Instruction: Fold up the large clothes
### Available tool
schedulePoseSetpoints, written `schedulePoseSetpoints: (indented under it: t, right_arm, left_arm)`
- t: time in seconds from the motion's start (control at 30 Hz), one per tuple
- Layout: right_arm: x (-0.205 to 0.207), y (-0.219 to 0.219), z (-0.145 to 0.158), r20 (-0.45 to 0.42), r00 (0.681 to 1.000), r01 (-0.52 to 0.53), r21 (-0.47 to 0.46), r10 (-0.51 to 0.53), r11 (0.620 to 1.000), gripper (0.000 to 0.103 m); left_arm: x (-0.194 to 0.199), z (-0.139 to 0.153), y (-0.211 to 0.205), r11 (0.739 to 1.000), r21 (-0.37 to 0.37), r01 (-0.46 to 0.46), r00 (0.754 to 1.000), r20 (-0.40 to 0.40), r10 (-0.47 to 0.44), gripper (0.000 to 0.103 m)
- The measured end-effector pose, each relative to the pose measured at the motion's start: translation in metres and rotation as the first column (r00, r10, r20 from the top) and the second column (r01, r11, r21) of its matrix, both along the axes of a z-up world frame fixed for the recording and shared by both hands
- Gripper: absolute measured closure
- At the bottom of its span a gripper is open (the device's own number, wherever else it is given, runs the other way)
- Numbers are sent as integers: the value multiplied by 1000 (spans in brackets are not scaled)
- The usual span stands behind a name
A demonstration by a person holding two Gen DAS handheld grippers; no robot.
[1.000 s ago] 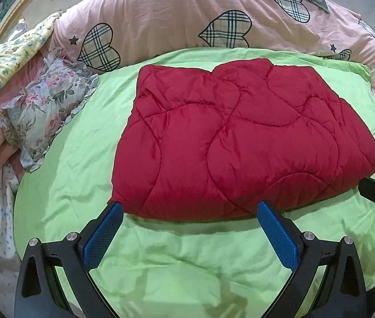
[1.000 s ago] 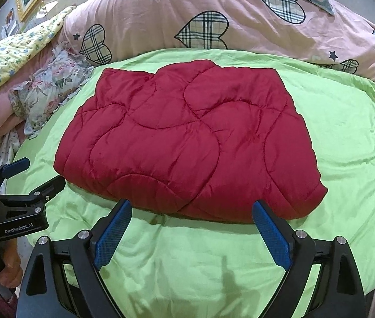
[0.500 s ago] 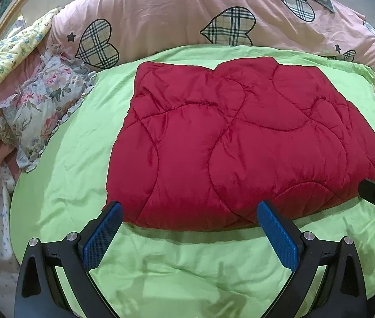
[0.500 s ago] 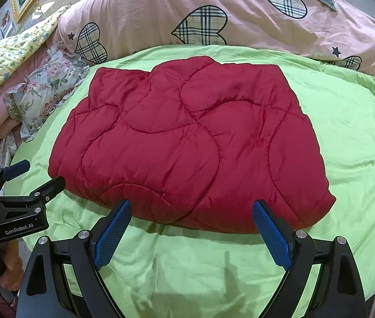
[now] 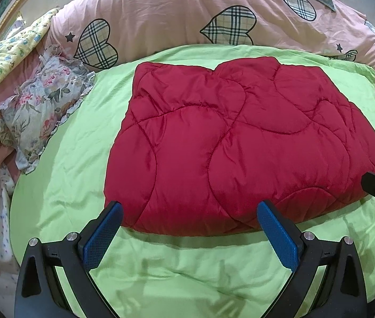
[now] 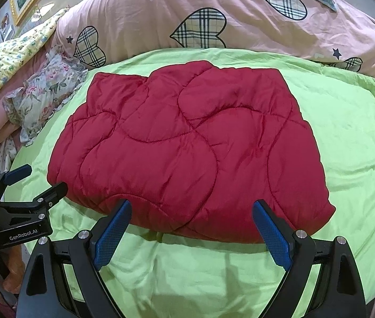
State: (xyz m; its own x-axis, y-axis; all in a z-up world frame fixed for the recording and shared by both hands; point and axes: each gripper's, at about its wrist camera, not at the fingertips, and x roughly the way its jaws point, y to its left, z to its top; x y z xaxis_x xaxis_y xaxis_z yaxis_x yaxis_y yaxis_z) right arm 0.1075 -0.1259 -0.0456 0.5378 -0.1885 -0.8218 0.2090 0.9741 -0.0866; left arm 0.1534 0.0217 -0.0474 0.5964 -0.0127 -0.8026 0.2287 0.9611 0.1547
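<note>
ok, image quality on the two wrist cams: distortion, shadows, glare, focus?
Left wrist view: strong fisheye bend with a black vignette at the corners; red quilted garment sharp, with a soft shadow under its near edge on the green sheet. Right wrist view: same distortion; tool shadows fall on the sheet in front; no glare, no visible blur.

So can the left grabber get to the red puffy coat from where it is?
Probably yes. The left gripper is open, right at the near edge of the red padded garment, with only green sheet between. The right gripper, also open, stays off to the side.
</note>
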Motion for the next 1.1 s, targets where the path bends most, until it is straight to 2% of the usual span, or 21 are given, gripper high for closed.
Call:
schedulePoseSetpoints:
  t: [1.1]
  right_arm:
    - [9, -4, 7, 10, 1000, -9, -1, 9, 1000, 10]
  left_arm:
    - [8, 1, -3, 1000, 16, 4, 1000, 14, -4, 1]
